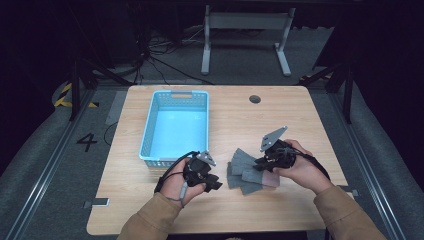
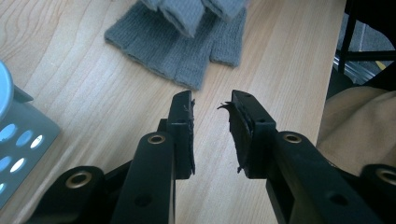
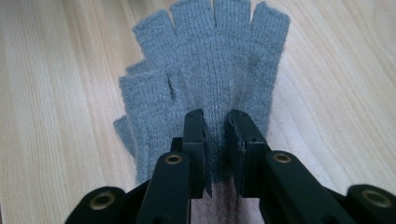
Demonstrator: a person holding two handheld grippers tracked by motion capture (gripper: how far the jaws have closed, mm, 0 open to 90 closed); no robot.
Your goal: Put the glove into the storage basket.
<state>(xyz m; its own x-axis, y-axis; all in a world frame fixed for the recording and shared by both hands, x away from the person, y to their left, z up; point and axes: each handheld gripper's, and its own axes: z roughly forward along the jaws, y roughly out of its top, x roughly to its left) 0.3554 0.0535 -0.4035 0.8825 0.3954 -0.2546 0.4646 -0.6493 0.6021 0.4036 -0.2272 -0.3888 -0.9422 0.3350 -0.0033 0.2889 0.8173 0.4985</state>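
Note:
Two grey fingerless knitted gloves (image 1: 242, 170) lie overlapped on the wooden table (image 1: 300, 115), one with a pinkish cuff. In the right gripper view the upper glove (image 3: 219, 60) spreads its fingers away from me, and the lower glove (image 3: 140, 107) pokes out at its left. My right gripper (image 3: 217, 116) is low over the upper glove near its cuff, jaws a narrow gap apart with knit showing between them. In the high view this right gripper (image 1: 260, 164) sits at the gloves' right end. My left gripper (image 2: 212, 100) stands open and empty just short of the gloves (image 2: 182, 42); from above the left gripper (image 1: 216, 183) is at their left.
A light blue plastic basket (image 1: 148, 131) stands empty on the table's left half, its corner (image 2: 18, 135) close beside my left gripper. A round cable hole (image 1: 255, 99) sits near the far edge. The table's near edge runs just behind both hands.

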